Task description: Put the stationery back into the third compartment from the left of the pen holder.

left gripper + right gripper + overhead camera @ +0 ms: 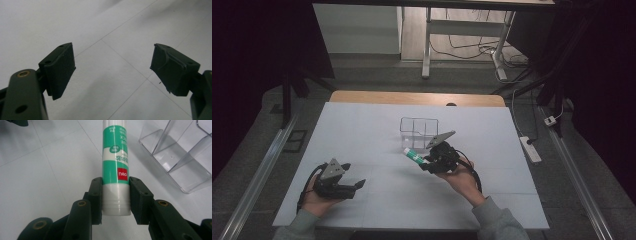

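Note:
A green and white glue stick (115,165) is clamped by its white end between the jaws of my right gripper (115,195). In the high view the glue stick (414,156) points left and away from the right gripper (432,161), held over the white table just in front of a clear plastic organizer (419,131) with compartments. That clear organizer (178,157) lies to the upper right in the right gripper view. My left gripper (358,185) sits low near the table's front left, its jaws wide apart with nothing between them (112,67).
The white table surface (362,130) has faint seams across it, with a wooden edge (417,97) at the back. Beyond it stand desk legs and cables on the floor (472,50). A power strip (530,149) lies off the table's right side.

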`<state>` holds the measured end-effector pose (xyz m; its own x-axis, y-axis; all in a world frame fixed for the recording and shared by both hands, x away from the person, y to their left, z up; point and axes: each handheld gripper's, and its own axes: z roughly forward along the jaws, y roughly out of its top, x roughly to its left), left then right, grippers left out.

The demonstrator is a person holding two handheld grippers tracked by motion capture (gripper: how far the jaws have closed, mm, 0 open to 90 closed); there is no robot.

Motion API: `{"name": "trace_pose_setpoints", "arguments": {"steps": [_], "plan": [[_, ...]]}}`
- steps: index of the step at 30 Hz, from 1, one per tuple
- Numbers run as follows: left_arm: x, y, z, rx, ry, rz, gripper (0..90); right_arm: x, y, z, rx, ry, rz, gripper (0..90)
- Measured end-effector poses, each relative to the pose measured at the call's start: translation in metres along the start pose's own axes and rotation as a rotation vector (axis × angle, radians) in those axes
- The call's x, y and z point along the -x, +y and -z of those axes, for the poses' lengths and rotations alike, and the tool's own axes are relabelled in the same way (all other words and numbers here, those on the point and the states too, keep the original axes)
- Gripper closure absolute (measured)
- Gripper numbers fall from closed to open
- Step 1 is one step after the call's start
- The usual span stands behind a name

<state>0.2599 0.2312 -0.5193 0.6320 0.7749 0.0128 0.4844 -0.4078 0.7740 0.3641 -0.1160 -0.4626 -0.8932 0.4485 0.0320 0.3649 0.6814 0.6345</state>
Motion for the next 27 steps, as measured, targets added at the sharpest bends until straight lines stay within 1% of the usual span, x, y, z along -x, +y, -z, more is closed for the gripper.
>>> {"name": "trace_pose_setpoints", "arguments": {"steps": [1, 4, 7, 9, 10, 12, 14, 15, 18, 21, 27], "plan": [[0.0, 0.001, 0.0, 0.001, -0.001, -0.003, 19.2, -0.001, 0.0, 0.001, -0.003, 0.003, -0.003, 65.3], [0.001, 0.002, -0.002, 0.0, -0.004, -0.015, 19.4, -0.001, -0.002, 0.002, -0.013, -0.003, 0.008, 65.3], [0.002, 0.003, -0.003, 0.001, -0.008, -0.019, 19.4, -0.001, -0.004, 0.002, -0.016, -0.004, -0.005, 65.3], [0.002, 0.005, -0.004, 0.001, -0.007, -0.029, 19.5, -0.001, -0.005, 0.003, -0.013, 0.0, -0.004, 65.3], [0.003, 0.007, -0.005, -0.002, -0.007, -0.041, 19.6, -0.002, -0.005, 0.003, -0.012, 0.0, -0.003, 65.3], [0.006, 0.01, -0.005, -0.011, -0.008, -0.079, 19.5, -0.002, -0.006, 0.003, -0.02, 0.0, 0.002, 65.3], [0.008, 0.013, -0.005, -0.006, -0.023, -0.093, 19.4, -0.002, -0.006, 0.002, -0.016, 0.006, 0.004, 65.3], [0.008, 0.016, -0.005, -0.006, -0.021, -0.105, 19.4, -0.002, -0.006, 0.001, -0.017, 0.006, 0.008, 65.3], [0.008, 0.023, -0.006, -0.003, -0.02, -0.118, 19.5, -0.004, -0.006, 0.0, -0.021, 0.015, 0.02, 65.3], [0.01, 0.029, -0.009, -0.009, -0.02, -0.148, 20.4, -0.006, -0.005, -0.001, -0.02, 0.024, 0.029, 65.3], [0.023, 0.042, -0.019, -0.029, -0.032, -0.243, 20.8, -0.009, -0.005, -0.002, -0.034, 0.045, 0.041, 65.3]]}}
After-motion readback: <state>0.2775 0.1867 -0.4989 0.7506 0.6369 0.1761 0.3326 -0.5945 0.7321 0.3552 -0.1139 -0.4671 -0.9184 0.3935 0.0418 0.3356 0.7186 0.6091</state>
